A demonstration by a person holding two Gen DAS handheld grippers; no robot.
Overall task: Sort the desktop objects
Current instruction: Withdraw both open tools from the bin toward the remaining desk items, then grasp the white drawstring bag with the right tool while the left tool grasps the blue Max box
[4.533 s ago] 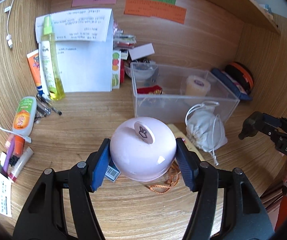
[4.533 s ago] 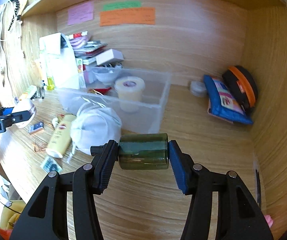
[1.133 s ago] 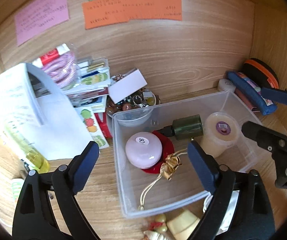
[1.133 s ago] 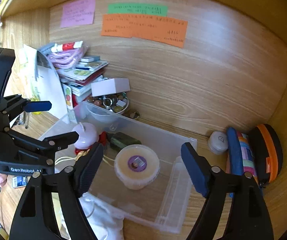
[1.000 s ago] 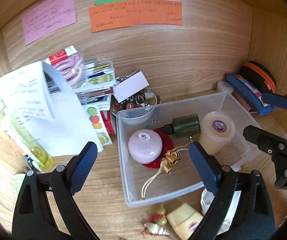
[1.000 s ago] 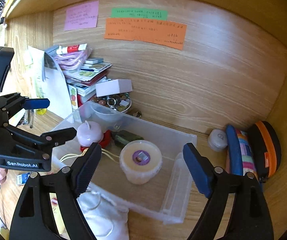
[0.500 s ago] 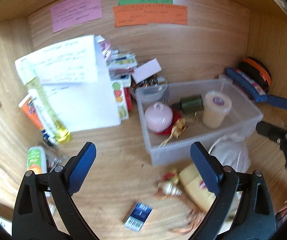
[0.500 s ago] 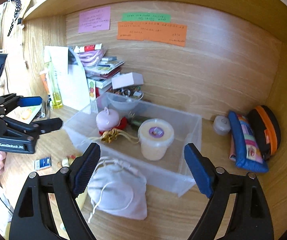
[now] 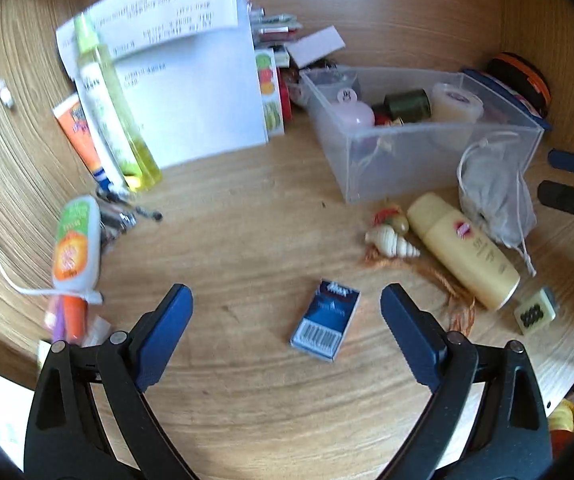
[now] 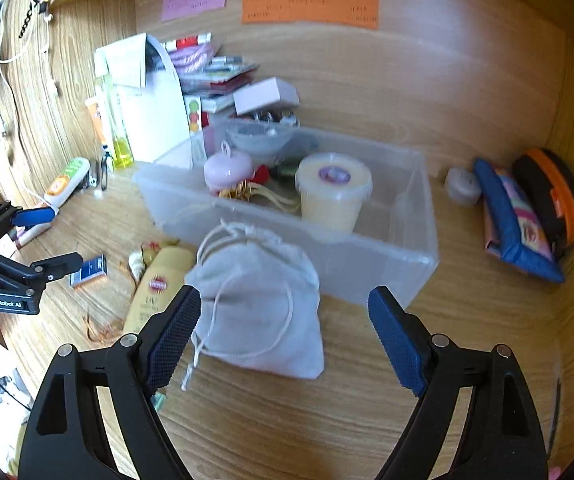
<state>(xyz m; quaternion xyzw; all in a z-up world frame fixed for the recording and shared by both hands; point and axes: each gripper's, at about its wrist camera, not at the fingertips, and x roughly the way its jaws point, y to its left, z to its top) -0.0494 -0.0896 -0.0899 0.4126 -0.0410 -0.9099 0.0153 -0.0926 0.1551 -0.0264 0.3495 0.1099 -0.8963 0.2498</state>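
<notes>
wood-grain desk surface (image 9: 247,220) fills both views, with pink, green and orange paper notes on the back wall in the right wrist view. near the upper right of the left wrist view a clear plastic storage box (image 9: 427,152) holds a pale pink round jar (image 9: 351,114), a dark green cylindrical bottle (image 9: 407,105) and a cream lidded tub (image 9: 457,106). just in front of the box lie a white drawstring cloth pouch (image 10: 259,312), a yellow lotion bottle (image 9: 463,250) and a cream spiral seashell (image 9: 391,242). left gripper (image 9: 287,304) stands wide open with nothing held, and a small blue card box with a barcode (image 9: 325,324) lies flat on the desk between its blue pads, touching neither. right gripper (image 10: 283,320) is also spread wide and empty, its left pad just beside the pouch at lower centre.
</notes>
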